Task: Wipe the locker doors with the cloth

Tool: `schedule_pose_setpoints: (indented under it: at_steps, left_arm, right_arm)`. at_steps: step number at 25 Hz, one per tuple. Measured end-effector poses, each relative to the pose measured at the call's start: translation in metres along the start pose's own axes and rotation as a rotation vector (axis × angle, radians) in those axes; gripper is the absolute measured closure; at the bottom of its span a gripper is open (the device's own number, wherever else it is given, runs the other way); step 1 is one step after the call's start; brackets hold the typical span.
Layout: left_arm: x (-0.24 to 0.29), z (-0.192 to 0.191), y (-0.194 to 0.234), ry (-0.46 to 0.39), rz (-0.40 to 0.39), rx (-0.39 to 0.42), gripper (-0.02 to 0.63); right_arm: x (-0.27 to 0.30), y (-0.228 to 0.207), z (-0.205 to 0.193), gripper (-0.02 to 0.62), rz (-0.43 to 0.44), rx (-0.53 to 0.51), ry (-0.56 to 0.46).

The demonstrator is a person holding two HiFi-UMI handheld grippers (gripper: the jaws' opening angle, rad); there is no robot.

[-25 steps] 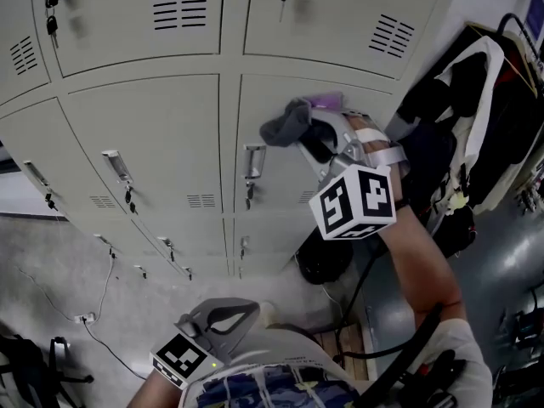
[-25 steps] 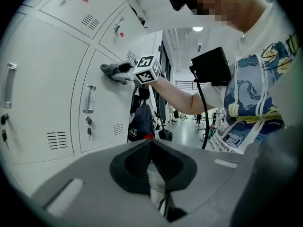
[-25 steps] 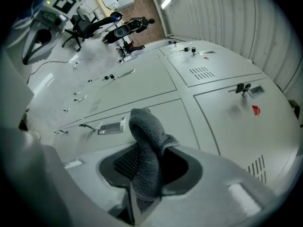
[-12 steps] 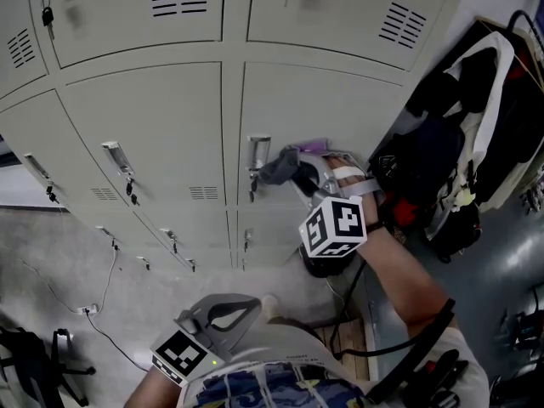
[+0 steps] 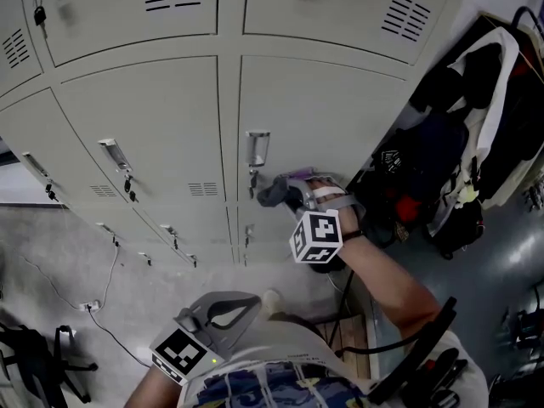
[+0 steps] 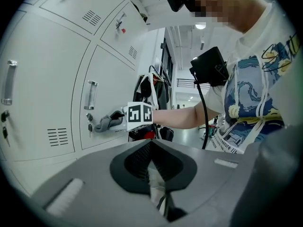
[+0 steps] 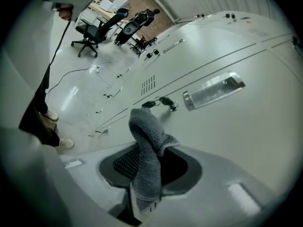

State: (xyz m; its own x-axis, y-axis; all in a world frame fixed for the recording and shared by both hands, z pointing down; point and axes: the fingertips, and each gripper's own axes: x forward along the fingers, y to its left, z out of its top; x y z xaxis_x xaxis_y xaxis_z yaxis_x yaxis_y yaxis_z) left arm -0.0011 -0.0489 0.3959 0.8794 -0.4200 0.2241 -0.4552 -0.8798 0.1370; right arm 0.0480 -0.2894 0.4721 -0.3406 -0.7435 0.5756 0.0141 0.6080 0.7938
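Two claws are in play, one busy and one idle. The right claw [image 5: 289, 195] is clamped on a grey cloth [image 5: 274, 192]. In the right gripper view the cloth [image 7: 147, 141] stands up between that claw's [image 7: 147, 174] jaws, folded over at its top. Seen from the head view, the cloth sits at a pale locker door [image 5: 331, 117], just below its metal handle [image 5: 257, 147] and beside the keys [image 5: 251, 182] hanging from the lock. Whether the fabric actually presses on the panel cannot be told. The left claw [image 5: 223, 314] is held low, close to the person's body and well apart from the lockers [image 5: 144, 117]. In the left gripper view its [image 6: 152, 167] jaws are drawn together to a thin seam, with nothing gripped between them. Every locker in view has its door shut, so their contents are hidden. Several doors carry keys in their locks and small vent slots [image 5: 201, 189]. To the right of the lockers hangs a dark heap of bags and clothing [image 5: 463, 134]. A thin cable [image 5: 104, 283] trails across the grey floor [image 5: 51, 253] below the lowest doors, and an office chair [image 7: 97, 30] stands farther off in the right gripper view.
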Motion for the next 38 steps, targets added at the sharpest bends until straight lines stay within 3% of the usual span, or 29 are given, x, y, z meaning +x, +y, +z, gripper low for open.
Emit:
schedule_pose_setpoints:
  at_steps: [9, 13, 17, 24, 33, 38]
  left_arm:
    - [-0.004, -0.001, 0.005, -0.006, 0.034, -0.021, 0.604]
    - [-0.004, 0.001, 0.004, -0.005, 0.024, -0.010, 0.604]
    - [-0.005, 0.001, 0.004, -0.012, 0.028, -0.021, 0.604]
    - [-0.002, 0.002, -0.003, -0.018, -0.009, 0.011, 0.604]
    - [-0.007, 0.003, -0.003, -0.018, -0.003, 0.014, 0.604]
    - [-0.007, 0.004, -0.002, -0.030, 0.006, 0.010, 0.604]
  right_arm:
    - [0.053, 0.067, -0.014, 0.482, 0.197, 0.028, 0.028]
    - [0.050, 0.070, -0.018, 0.482, 0.217, 0.026, 0.061]
    - [0.019, 0.046, 0.002, 0.480, 0.193, 0.041, 0.030]
    - [-0.068, -0.048, 0.039, 0.480, 0.002, 0.038, -0.068]
    - [-0.159, -0.195, 0.079, 0.480, -0.386, -0.015, -0.145]
    - [-0.153, -0.225, 0.091, 0.480, -0.465, -0.076, -0.147]
